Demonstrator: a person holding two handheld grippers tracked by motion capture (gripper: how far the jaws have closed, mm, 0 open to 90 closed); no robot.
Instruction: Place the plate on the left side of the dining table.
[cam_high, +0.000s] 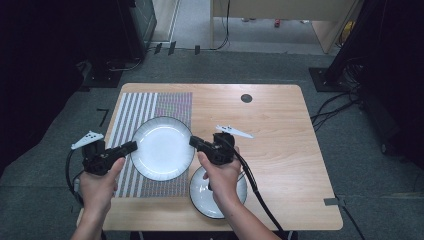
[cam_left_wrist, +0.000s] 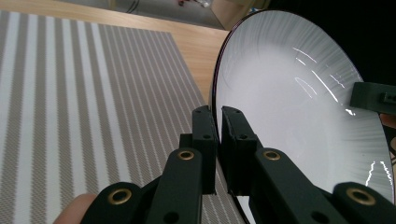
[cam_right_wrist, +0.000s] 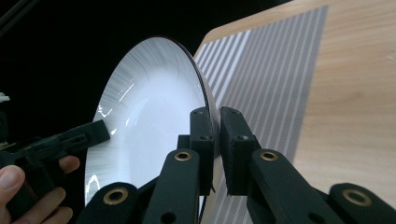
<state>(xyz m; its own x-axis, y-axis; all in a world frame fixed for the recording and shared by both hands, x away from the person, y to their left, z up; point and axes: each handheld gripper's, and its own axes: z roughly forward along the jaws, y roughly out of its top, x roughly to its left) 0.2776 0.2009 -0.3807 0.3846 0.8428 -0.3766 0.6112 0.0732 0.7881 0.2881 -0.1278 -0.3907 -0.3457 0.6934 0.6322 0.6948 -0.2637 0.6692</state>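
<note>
We see white plate (cam_high: 162, 148) over striped mat (cam_high: 131, 115) on desk (cam_high: 280, 150), pinched at both rims. Left gripper (cam_high: 131, 146) clamped on its left edge, right gripper (cam_high: 193, 142) clamped on right edge. Small bowl (cam_high: 200, 192) near desk front, under right hand (cam_high: 222, 172).

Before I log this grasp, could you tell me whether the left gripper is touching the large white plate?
Touching: the left gripper view shows the left gripper clamping the large white plate by its rim.
</note>
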